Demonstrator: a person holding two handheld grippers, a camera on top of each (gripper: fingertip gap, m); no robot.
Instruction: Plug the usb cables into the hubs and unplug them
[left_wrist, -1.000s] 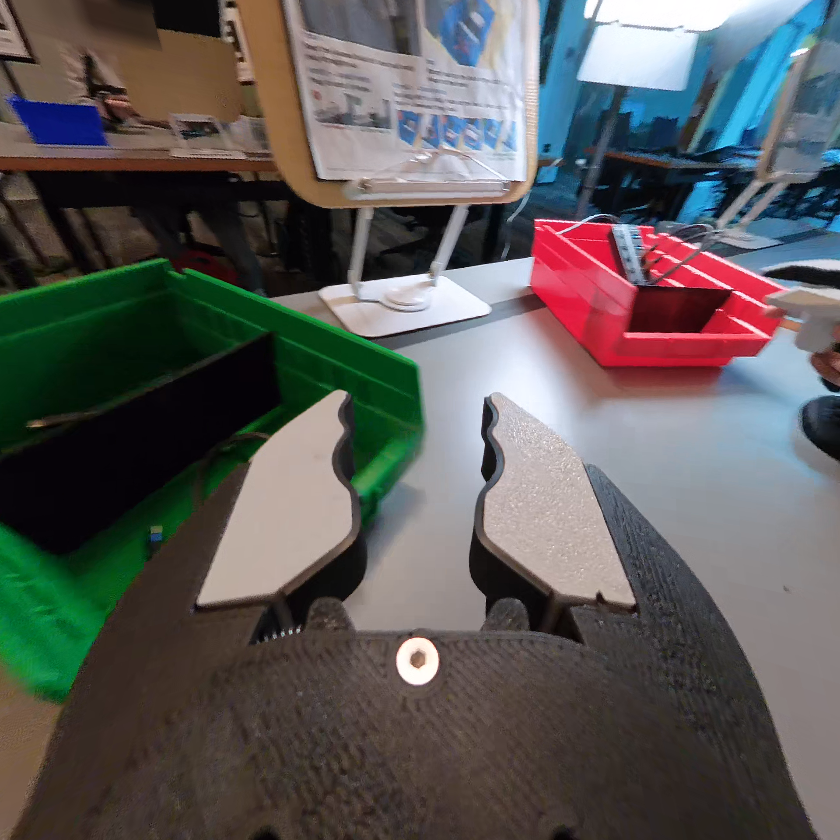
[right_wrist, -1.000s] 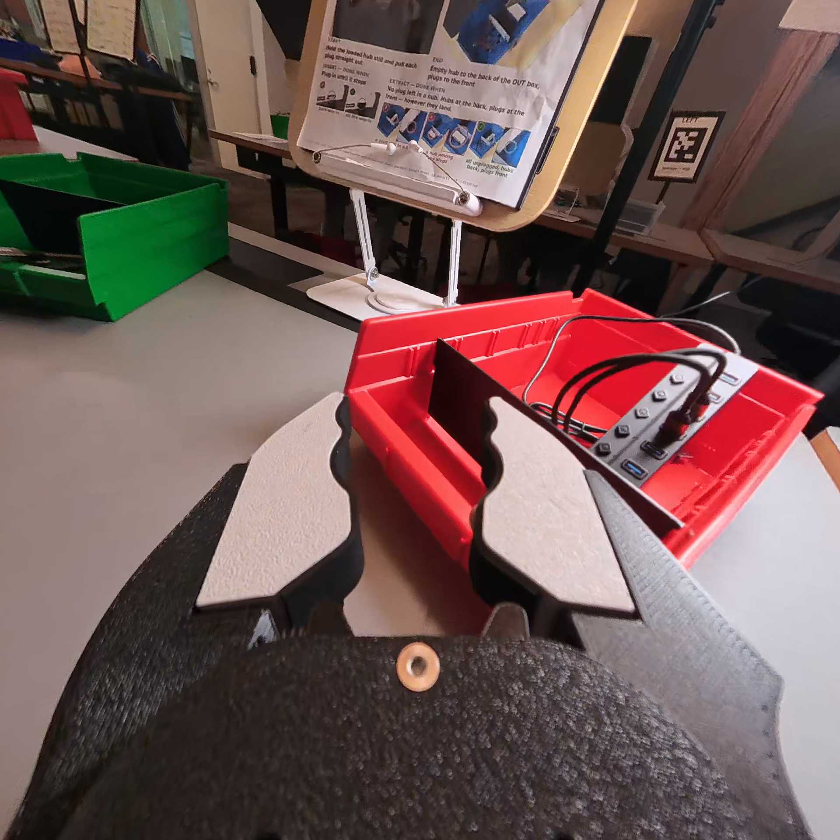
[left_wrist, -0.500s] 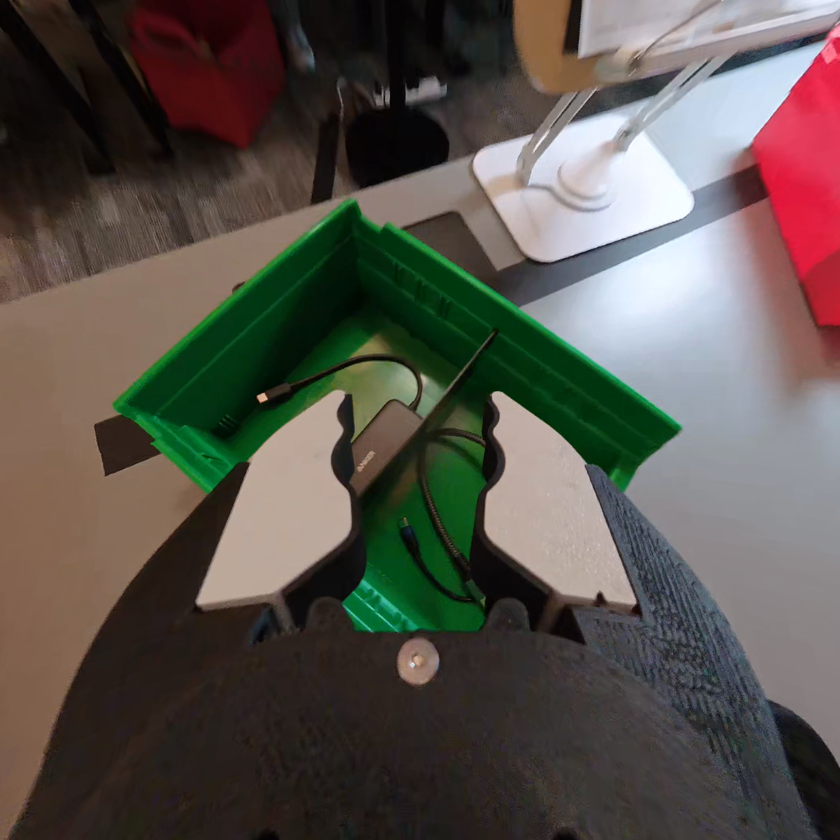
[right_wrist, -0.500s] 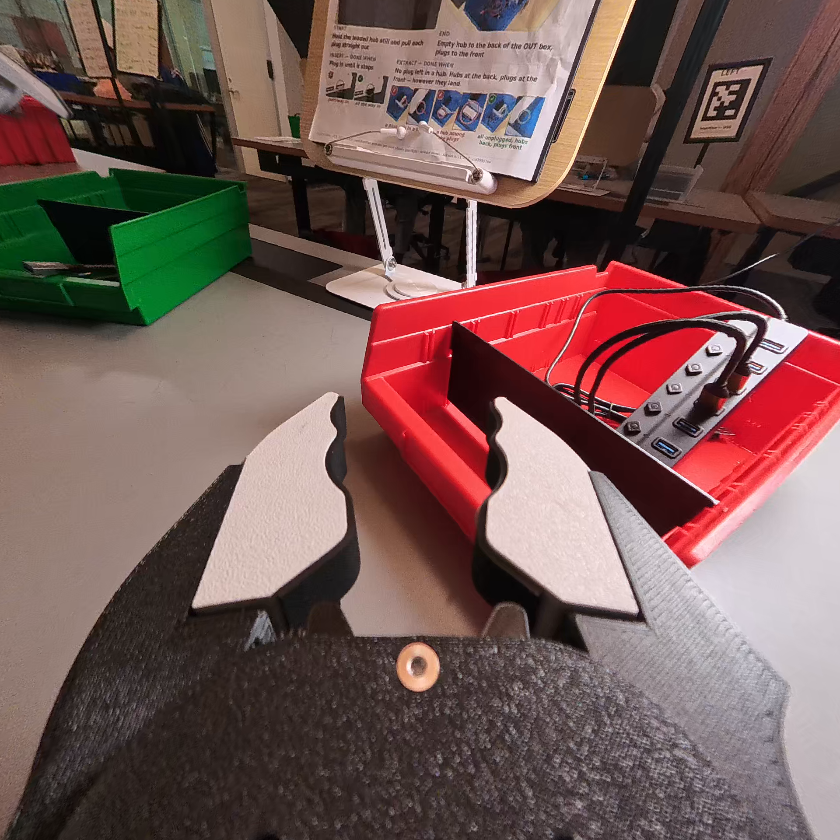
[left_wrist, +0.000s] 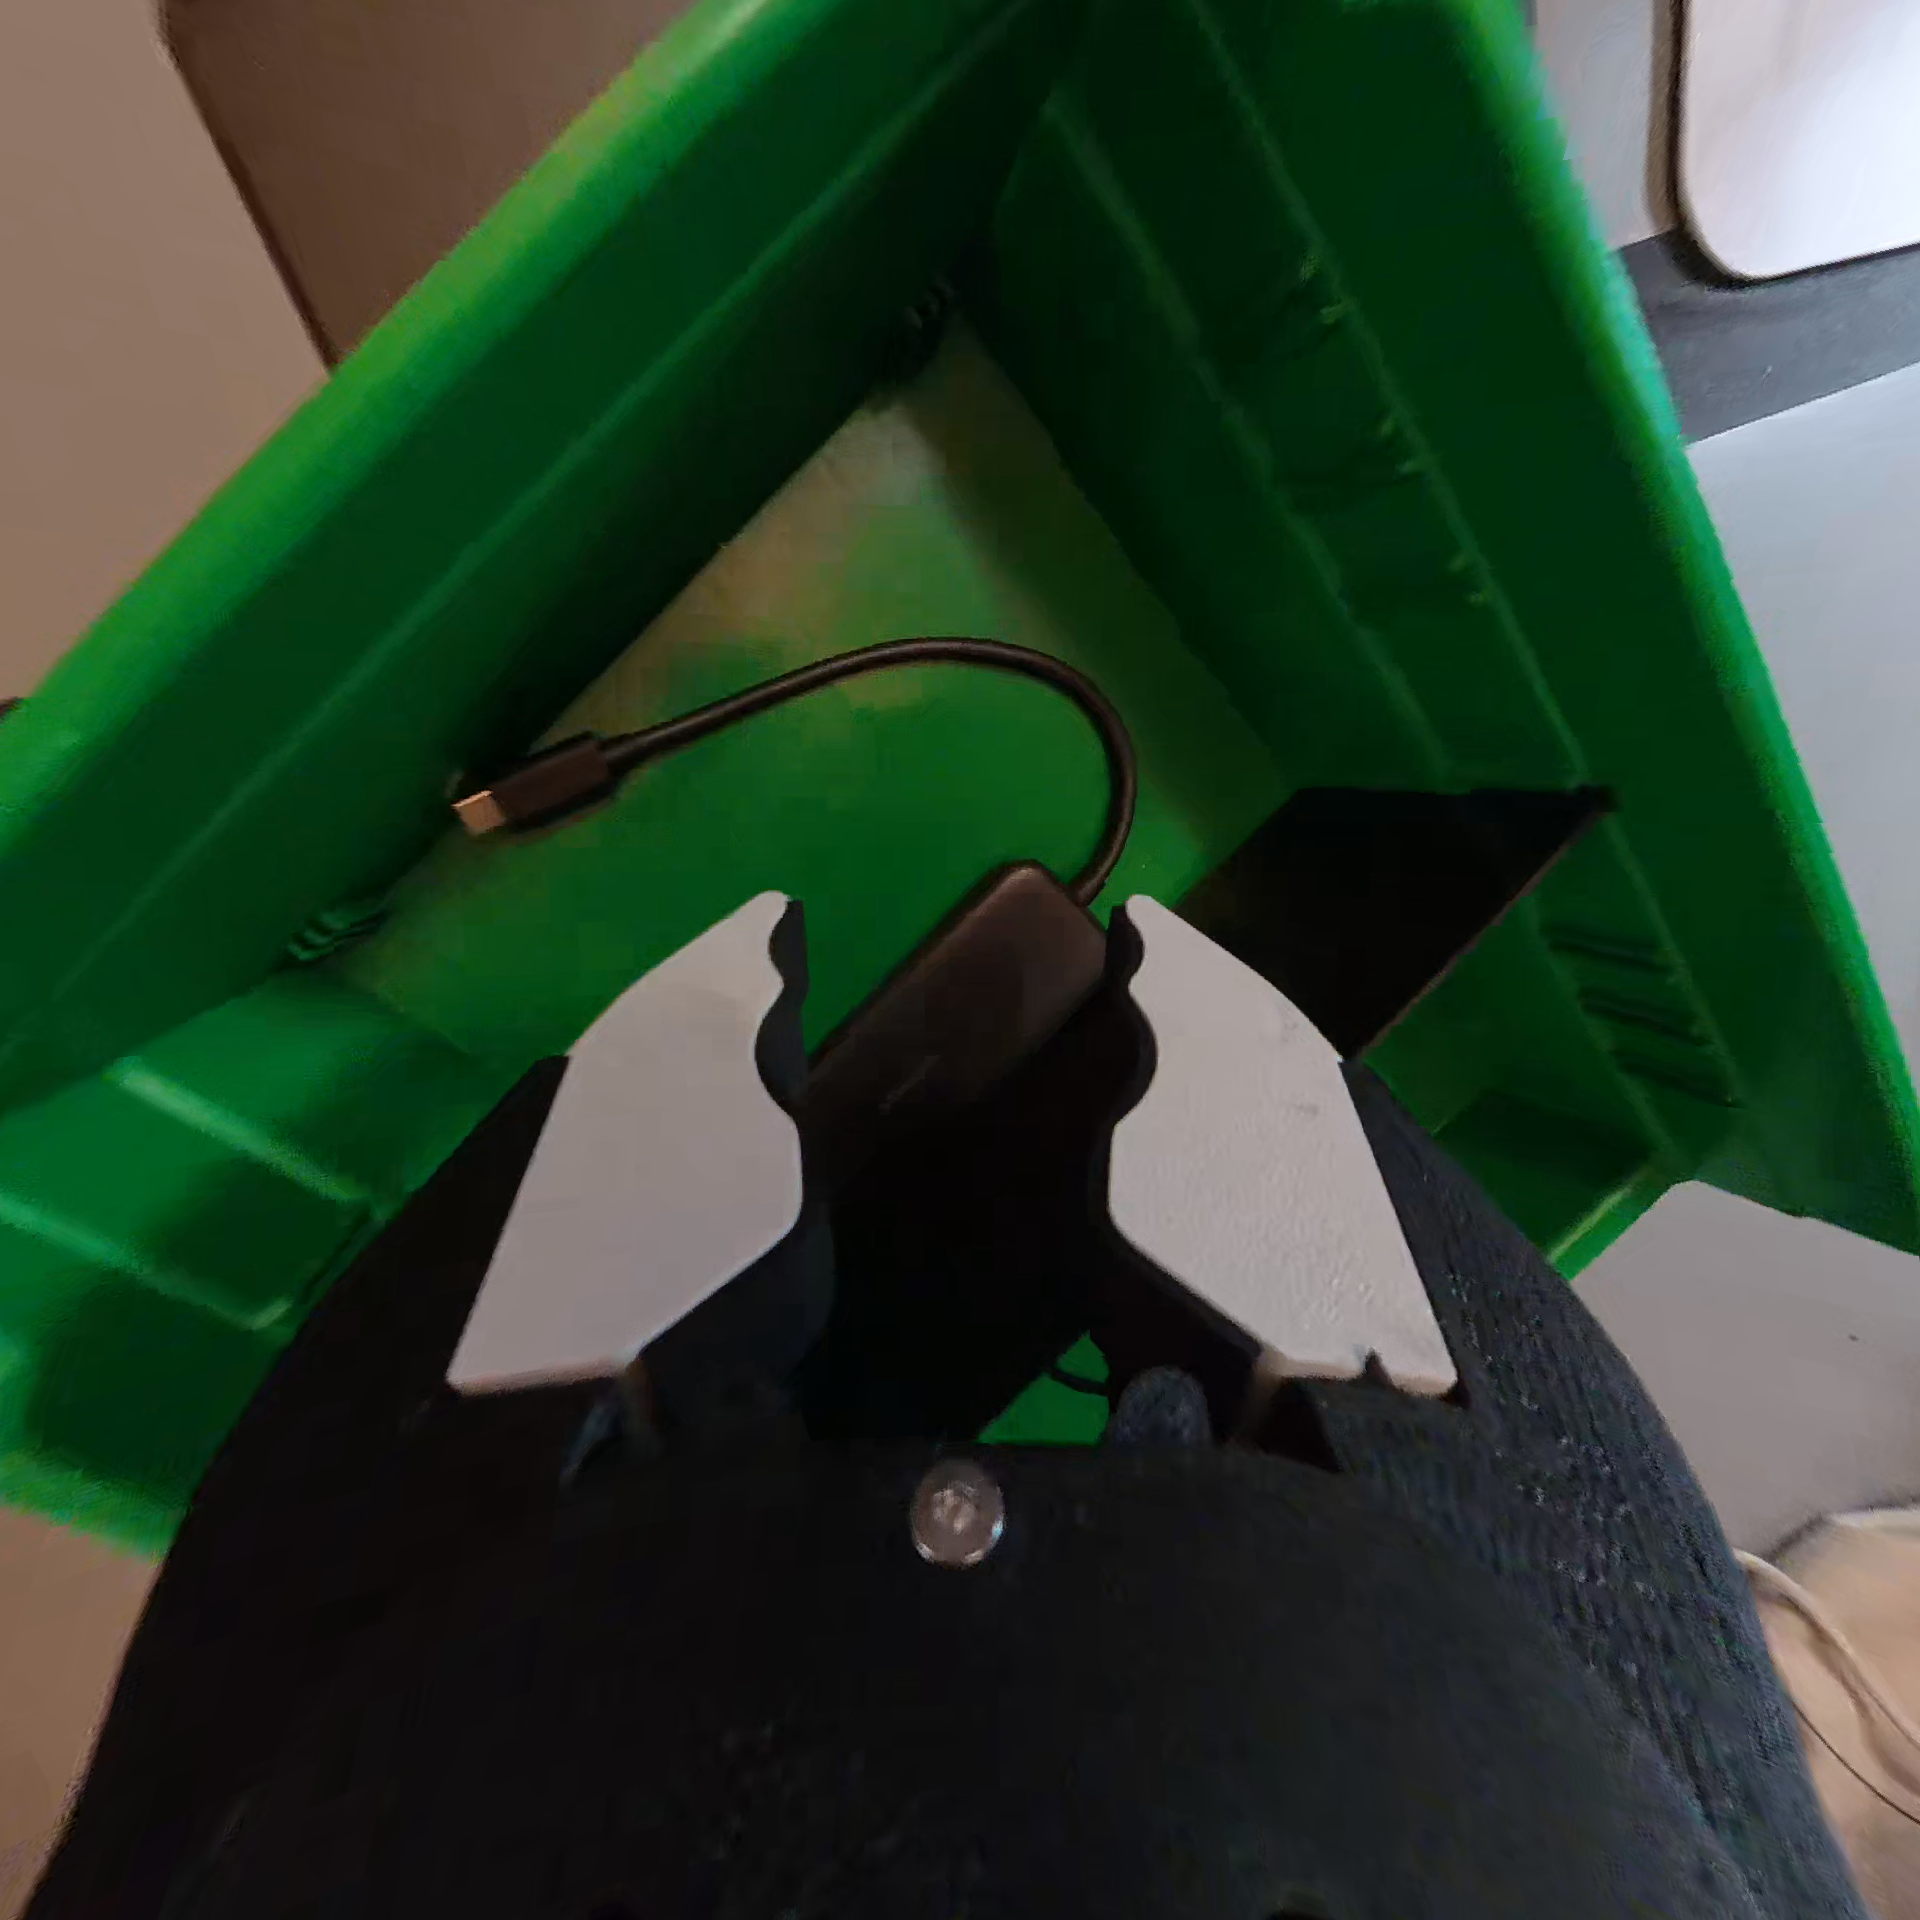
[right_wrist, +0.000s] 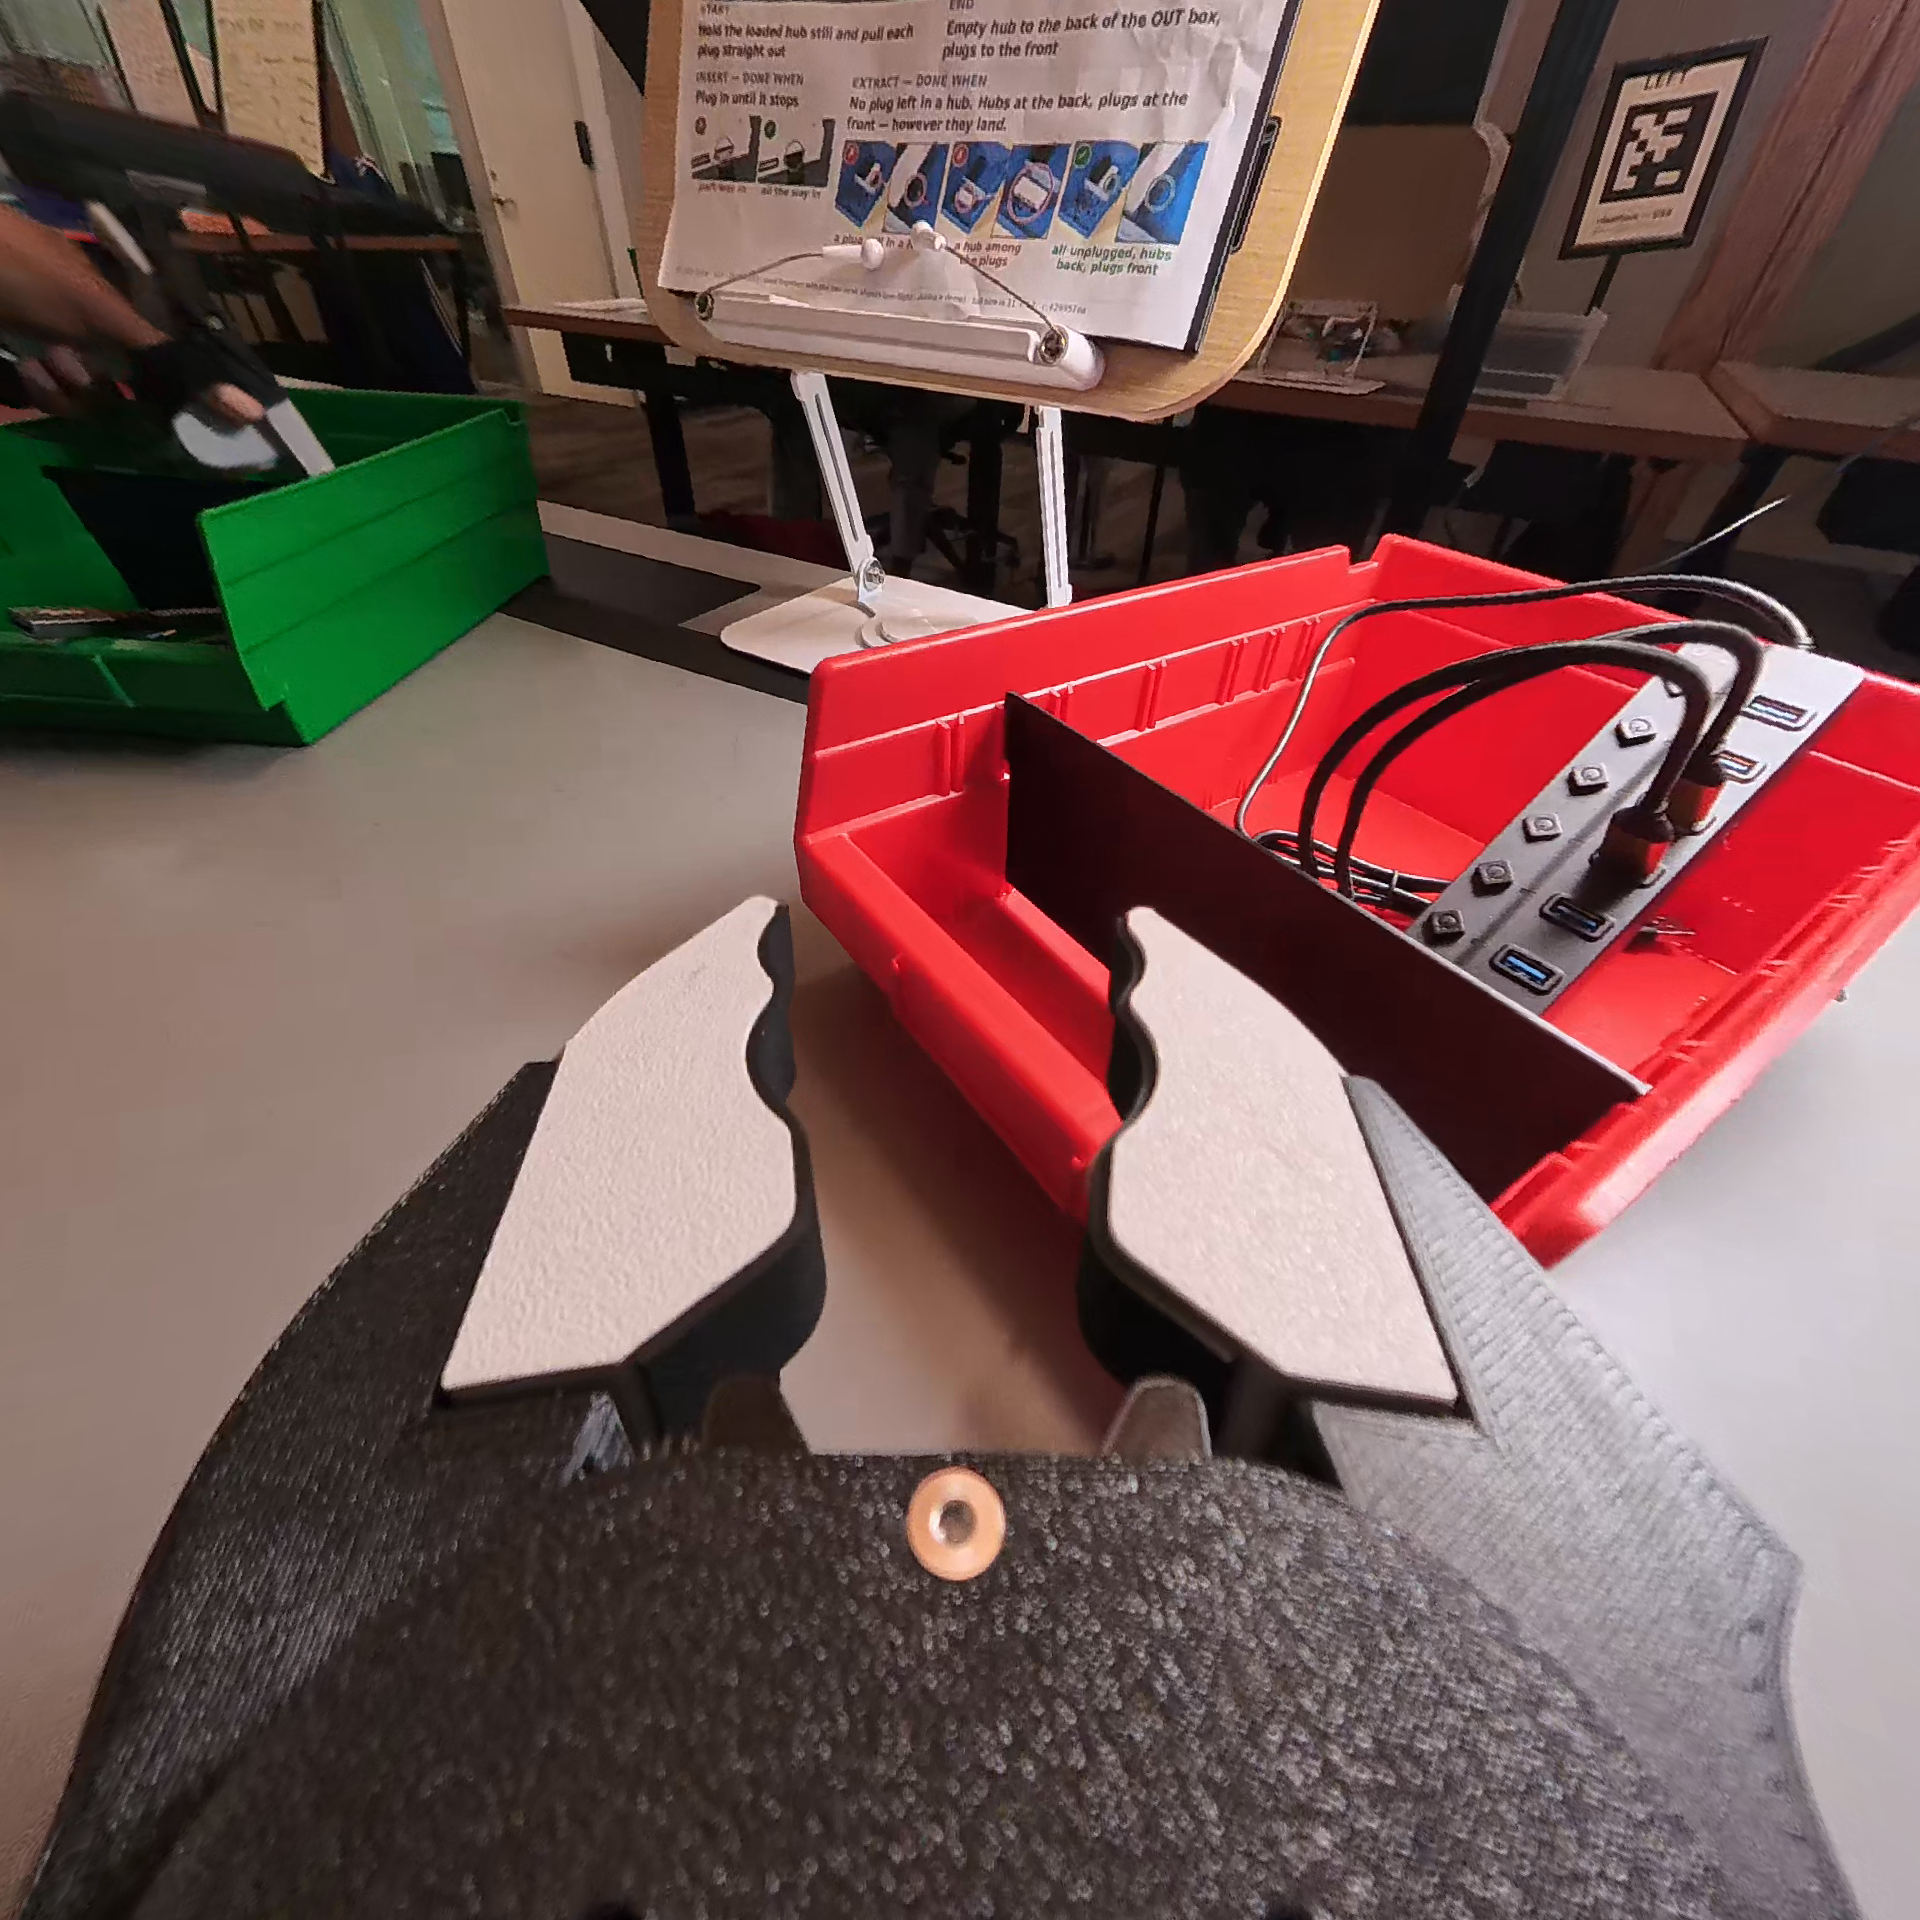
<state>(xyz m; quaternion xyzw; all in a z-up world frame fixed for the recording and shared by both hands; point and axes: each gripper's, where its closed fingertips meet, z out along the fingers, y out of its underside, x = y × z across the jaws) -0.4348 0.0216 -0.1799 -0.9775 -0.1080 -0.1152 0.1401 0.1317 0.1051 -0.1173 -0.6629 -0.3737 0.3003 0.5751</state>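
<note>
In the left wrist view my left gripper (left_wrist: 956, 914) is open, low inside the green bin (left_wrist: 520, 416). A black hub (left_wrist: 966, 997) lies between its fingers; I cannot tell whether they touch it. The hub's short black cable (left_wrist: 935, 655) curls to a loose plug (left_wrist: 530, 795) on the bin floor. In the right wrist view my right gripper (right_wrist: 951, 914) is open and empty over the table, in front of the red bin (right_wrist: 935, 727). A grey hub strip (right_wrist: 1621, 862) lies in the bin's back half with black cables (right_wrist: 1455, 707) plugged in.
Black dividers split the red bin (right_wrist: 1247, 894) and the green bin (left_wrist: 1382, 904). A document stand with an instruction sheet (right_wrist: 935, 156) rises from a white base (right_wrist: 883, 623) between the bins. The green bin (right_wrist: 364, 582) and left gripper (right_wrist: 239, 436) show at far left.
My left gripper swung over the green bin and dropped into it, so the hub now sits between its open fingers. My right gripper has barely moved and stays open.
</note>
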